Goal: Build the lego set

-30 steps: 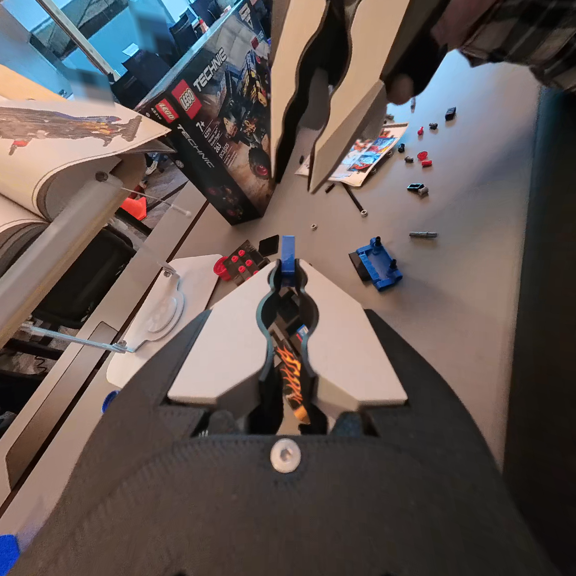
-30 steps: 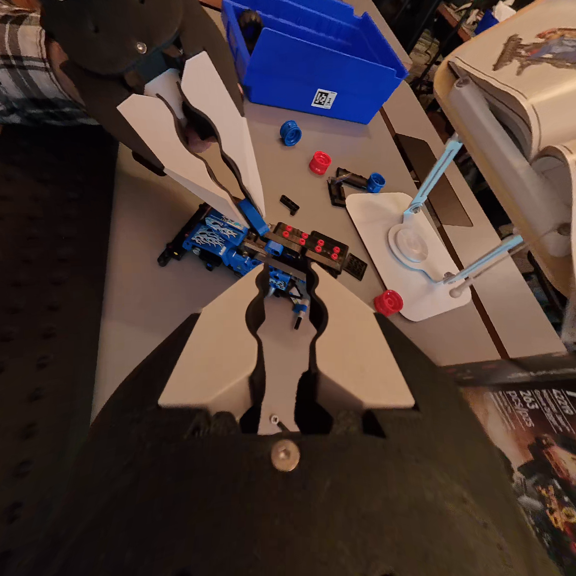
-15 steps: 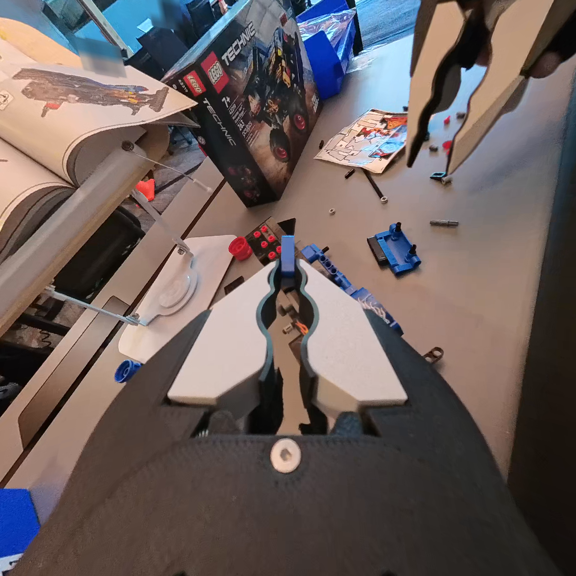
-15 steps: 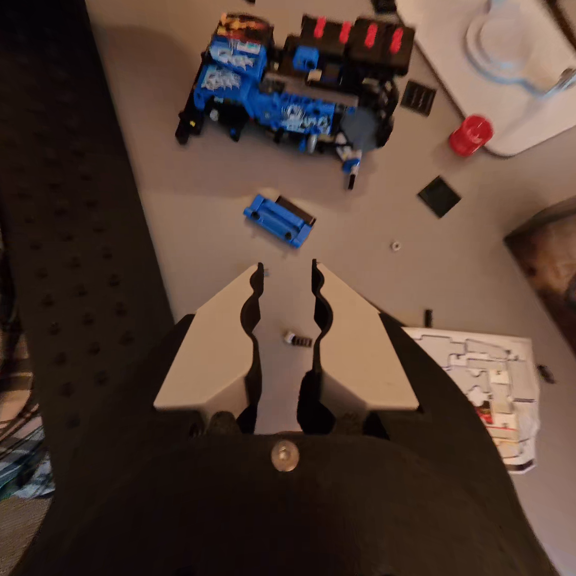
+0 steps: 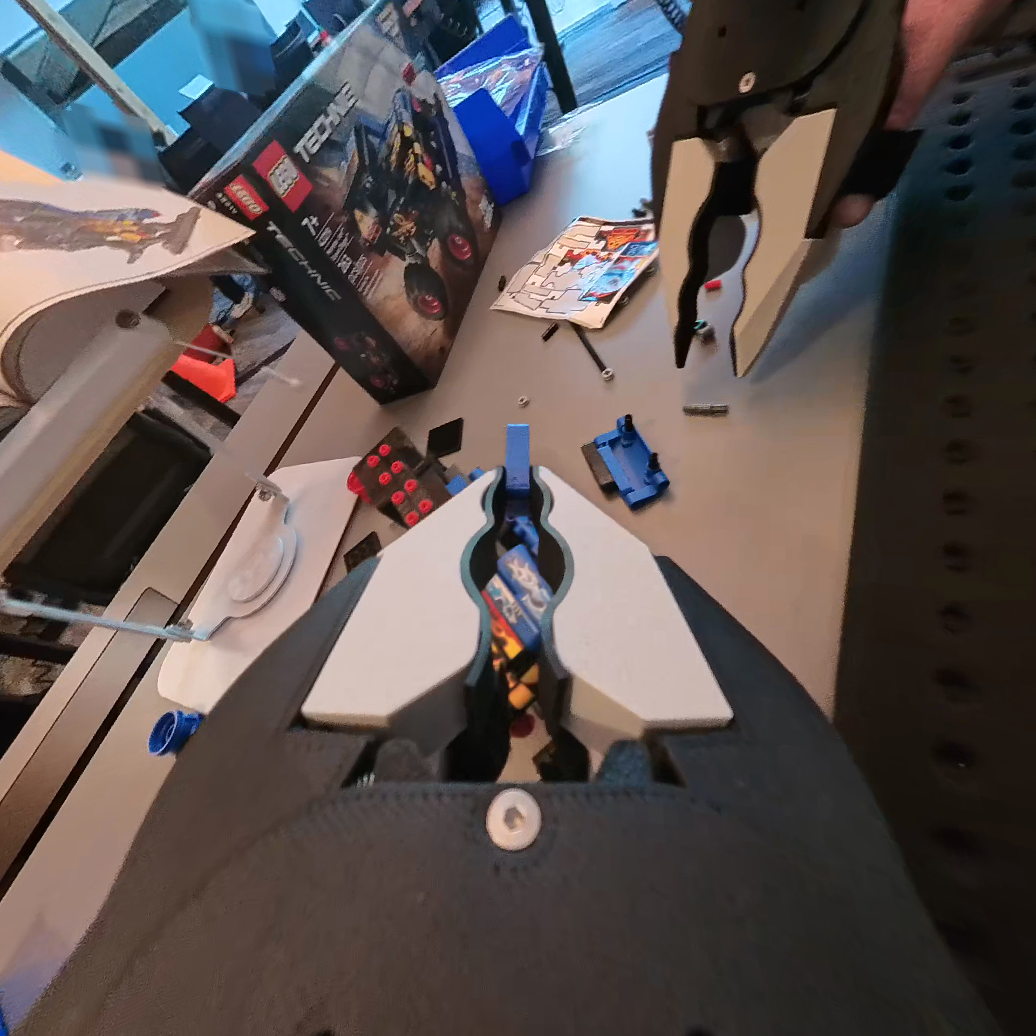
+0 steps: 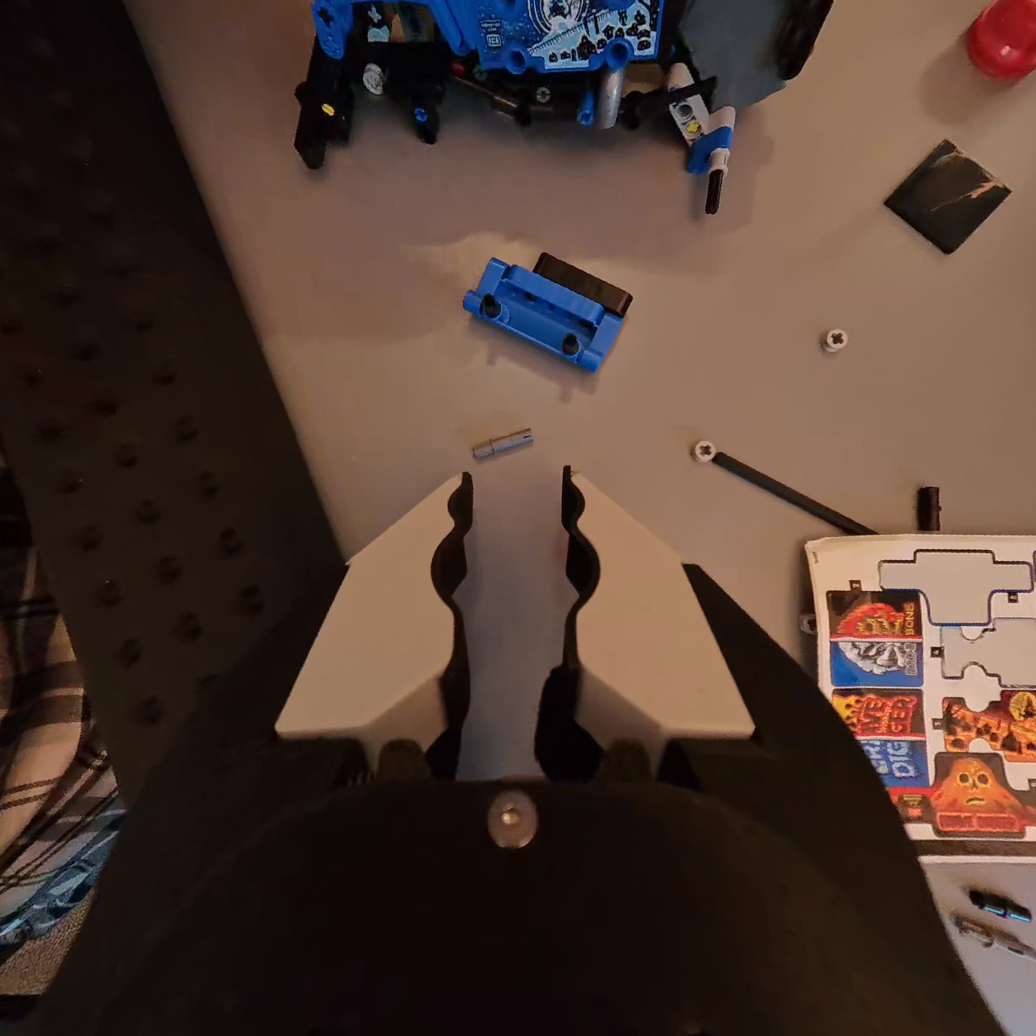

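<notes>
Now left claw tight on blue piece, right claw agape, empty, above grey pin.

Printed lettering on product box

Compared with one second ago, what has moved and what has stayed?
The right gripper has left the model and now hovers open, empty, near the grey pin. The left gripper stays shut on its blue piece. The blue bracket lies where it was.
</notes>
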### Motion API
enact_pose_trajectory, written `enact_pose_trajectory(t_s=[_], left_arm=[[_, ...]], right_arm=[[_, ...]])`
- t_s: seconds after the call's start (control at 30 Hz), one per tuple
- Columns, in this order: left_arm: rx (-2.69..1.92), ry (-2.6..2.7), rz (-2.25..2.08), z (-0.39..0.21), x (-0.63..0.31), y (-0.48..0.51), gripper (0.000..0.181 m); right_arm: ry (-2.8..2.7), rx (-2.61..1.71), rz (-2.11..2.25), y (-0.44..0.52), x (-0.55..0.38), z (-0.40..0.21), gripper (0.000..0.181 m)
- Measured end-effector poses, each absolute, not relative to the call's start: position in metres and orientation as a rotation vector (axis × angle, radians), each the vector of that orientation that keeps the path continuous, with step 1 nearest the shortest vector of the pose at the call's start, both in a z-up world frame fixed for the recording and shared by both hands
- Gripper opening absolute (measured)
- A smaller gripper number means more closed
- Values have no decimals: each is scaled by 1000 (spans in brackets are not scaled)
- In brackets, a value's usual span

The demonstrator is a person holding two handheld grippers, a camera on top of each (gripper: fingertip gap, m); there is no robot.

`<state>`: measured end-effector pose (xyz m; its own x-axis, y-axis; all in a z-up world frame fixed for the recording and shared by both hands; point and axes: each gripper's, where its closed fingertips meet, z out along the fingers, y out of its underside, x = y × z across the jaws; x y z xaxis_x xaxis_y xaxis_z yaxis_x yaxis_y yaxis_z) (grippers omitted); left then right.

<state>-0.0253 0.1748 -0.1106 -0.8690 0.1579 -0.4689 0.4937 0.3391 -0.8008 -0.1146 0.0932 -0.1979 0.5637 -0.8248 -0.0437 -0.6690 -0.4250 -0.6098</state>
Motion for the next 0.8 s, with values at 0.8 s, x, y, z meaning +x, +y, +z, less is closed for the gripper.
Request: enact_pose_trajectory(t_s=[0.8], left_arm=[[877, 1955, -1268, -123, -54, 163, 6]], right_arm=[[1031, -2351, -350, 110, -108, -210, 21]])
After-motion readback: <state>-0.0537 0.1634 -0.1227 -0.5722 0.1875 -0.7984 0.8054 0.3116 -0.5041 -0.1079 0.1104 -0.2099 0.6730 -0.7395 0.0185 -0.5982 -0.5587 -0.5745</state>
